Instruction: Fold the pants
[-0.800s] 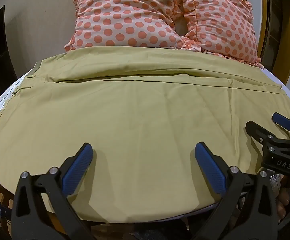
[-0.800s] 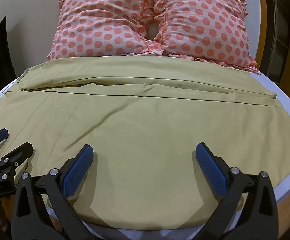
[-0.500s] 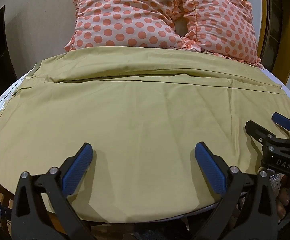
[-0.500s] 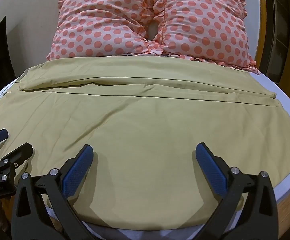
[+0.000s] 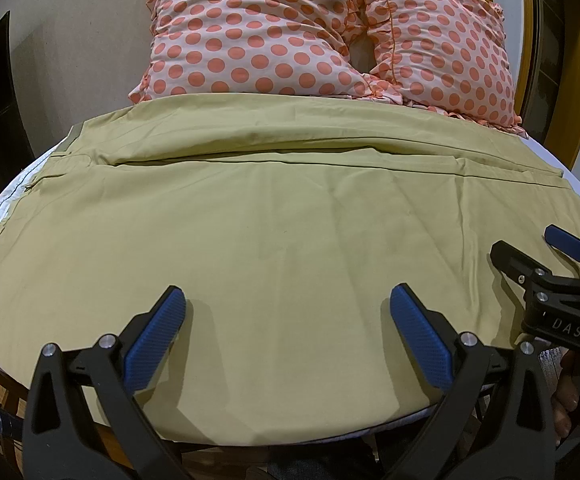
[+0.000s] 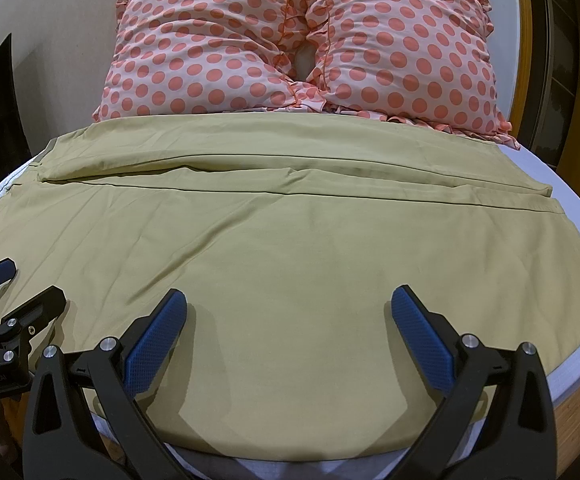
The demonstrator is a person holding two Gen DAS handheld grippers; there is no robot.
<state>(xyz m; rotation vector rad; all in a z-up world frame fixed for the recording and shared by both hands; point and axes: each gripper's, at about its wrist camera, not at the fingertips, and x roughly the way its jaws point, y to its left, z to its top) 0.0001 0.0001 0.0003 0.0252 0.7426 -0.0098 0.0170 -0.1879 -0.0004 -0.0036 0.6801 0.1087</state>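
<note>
Khaki pants (image 5: 290,232) lie spread flat across the bed, waistband at the left, legs running to the right; they also show in the right wrist view (image 6: 290,248). A long crease or seam runs across the far part. My left gripper (image 5: 288,316) is open and empty, hovering over the near edge of the pants. My right gripper (image 6: 288,316) is open and empty over the same near edge, further right. The right gripper (image 5: 538,252) shows at the right of the left wrist view, and the left gripper (image 6: 18,284) at the left of the right wrist view.
Two pink polka-dot pillows (image 5: 330,36) lean at the head of the bed, also seen in the right wrist view (image 6: 302,40). White bedsheet (image 6: 570,184) shows at the right. A wooden bed frame (image 6: 578,396) edges the mattress. A wall stands behind.
</note>
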